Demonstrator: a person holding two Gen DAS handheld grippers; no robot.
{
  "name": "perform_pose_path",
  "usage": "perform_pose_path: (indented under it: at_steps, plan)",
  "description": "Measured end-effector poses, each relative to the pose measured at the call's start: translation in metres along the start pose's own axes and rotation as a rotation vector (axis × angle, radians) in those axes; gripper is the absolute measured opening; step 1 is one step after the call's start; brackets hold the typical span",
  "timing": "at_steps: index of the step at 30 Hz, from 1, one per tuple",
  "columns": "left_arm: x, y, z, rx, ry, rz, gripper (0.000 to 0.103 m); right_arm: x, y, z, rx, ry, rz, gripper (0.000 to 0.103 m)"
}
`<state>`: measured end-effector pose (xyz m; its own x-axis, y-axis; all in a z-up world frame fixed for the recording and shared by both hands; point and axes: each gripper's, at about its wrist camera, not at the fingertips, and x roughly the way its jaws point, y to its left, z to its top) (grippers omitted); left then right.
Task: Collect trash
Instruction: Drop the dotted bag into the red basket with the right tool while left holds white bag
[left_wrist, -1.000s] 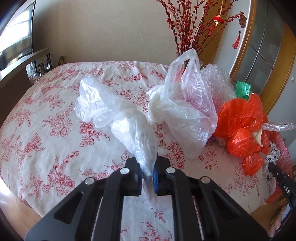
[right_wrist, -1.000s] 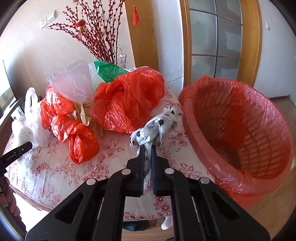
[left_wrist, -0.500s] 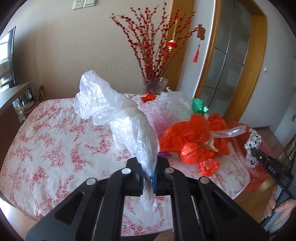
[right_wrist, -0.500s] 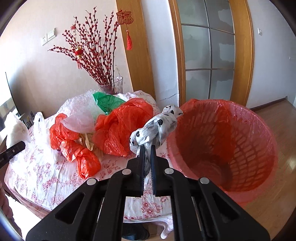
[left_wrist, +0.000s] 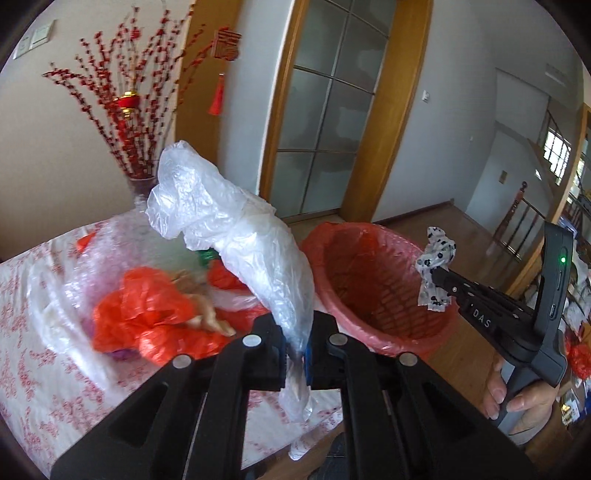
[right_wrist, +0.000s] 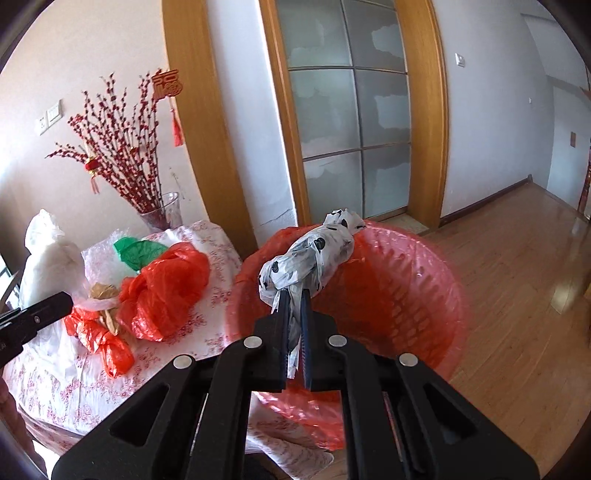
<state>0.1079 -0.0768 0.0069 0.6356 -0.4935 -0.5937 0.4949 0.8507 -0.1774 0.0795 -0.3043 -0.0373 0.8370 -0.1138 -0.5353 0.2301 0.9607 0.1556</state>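
Both grippers have swung from the table toward the red-lined basket (right_wrist: 424, 280) at frame centre. I note my left gripper (left_wrist: 295, 354) clamped on the clear bag (left_wrist: 240, 236), my right gripper (right_wrist: 294, 354) clamped on the spotted bag (right_wrist: 310, 258).

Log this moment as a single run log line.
step: carry to bin | left gripper: shut on clear plastic bag | right gripper: shut on spotted bag, above red-lined basket | orange bags on table
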Motion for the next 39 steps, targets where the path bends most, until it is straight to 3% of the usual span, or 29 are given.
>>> perform_pose_path:
  at_steps: [9, 24, 26, 28, 29, 32, 39]
  plan:
    - [0.079, -0.053, 0.024, 0.095, 0.103, -0.167, 0.008, 0.001, -0.046, 0.010, 0.065, -0.004, -0.049, 0.006]
    - [0.133, -0.102, 0.028, 0.166, 0.157, -0.219, 0.010, 0.019, -0.062, 0.021, 0.073, -0.005, -0.039, 0.006]
    - [0.136, -0.105, 0.027, 0.164, 0.156, -0.210, 0.014, 0.020, -0.065, 0.022, 0.079, -0.004, -0.029, 0.006]
    - [0.138, -0.104, 0.026, 0.154, 0.159, -0.195, 0.038, 0.022, -0.067, 0.024, 0.085, -0.005, -0.025, 0.009]
    - [0.139, -0.103, 0.025, 0.147, 0.156, -0.185, 0.041, 0.023, -0.068, 0.025, 0.087, -0.002, -0.024, 0.014]
    - [0.144, -0.102, 0.025, 0.131, 0.169, -0.175, 0.043, 0.023, -0.072, 0.025, 0.097, -0.003, -0.026, 0.037]
    - [0.119, -0.081, 0.014, 0.107, 0.139, -0.103, 0.053, 0.017, -0.068, 0.016, 0.071, -0.003, -0.063, 0.045]
